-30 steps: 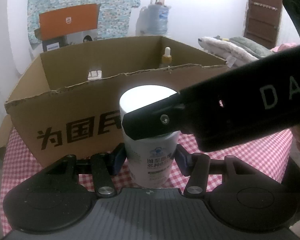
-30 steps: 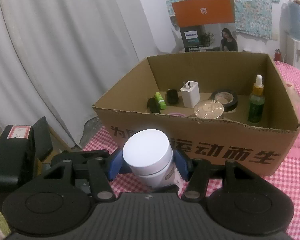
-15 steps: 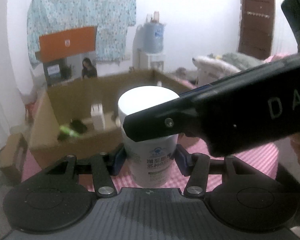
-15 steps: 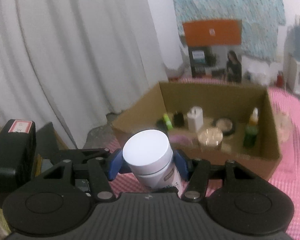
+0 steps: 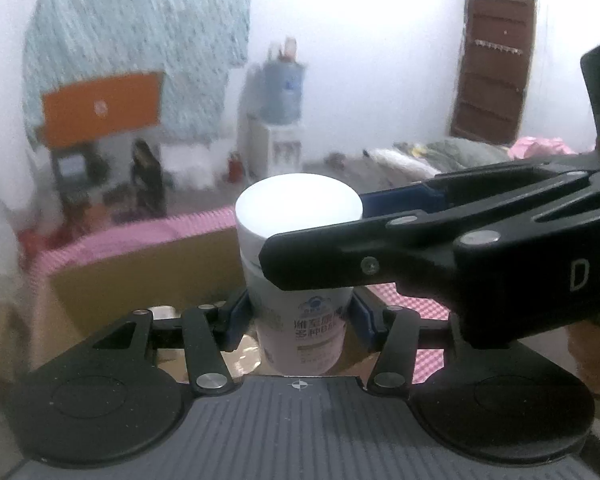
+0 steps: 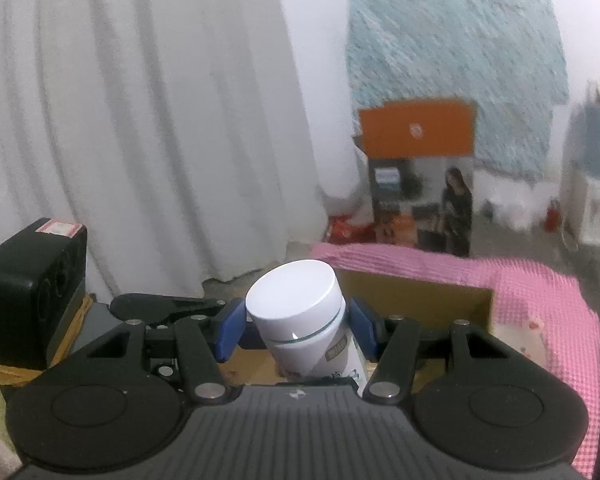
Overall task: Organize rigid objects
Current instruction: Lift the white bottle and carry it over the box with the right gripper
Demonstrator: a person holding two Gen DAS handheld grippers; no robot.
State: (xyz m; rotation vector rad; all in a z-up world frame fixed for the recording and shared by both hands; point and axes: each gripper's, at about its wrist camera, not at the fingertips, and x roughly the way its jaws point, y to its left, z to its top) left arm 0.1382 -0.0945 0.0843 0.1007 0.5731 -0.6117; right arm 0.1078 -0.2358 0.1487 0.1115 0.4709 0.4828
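Observation:
A white bottle (image 5: 300, 320) with a wide white cap (image 5: 298, 204) is held in the air by both grippers at once. My left gripper (image 5: 298, 316) is shut on its lower body, blue pads pressing each side. My right gripper (image 5: 320, 236) comes in from the right and clamps it just under the cap. In the right wrist view the bottle (image 6: 296, 308) leans left between the right gripper's (image 6: 294, 328) pads, and the left gripper's finger (image 6: 168, 306) reaches in from the left. The open cardboard box (image 5: 140, 280) lies low behind the bottle; its contents are hidden.
The box (image 6: 420, 300) rests on a pink checked cloth (image 6: 540, 308). White curtains (image 6: 140, 120) hang at the left. An orange-topped carton (image 6: 418, 172) and a water dispenser (image 5: 280, 120) stand by the far wall. A person's hand (image 5: 592, 352) shows at the right edge.
Both grippers have risen together with the bottle. The box has dropped low in both views, its inside no longer showing. The grips have not changed.

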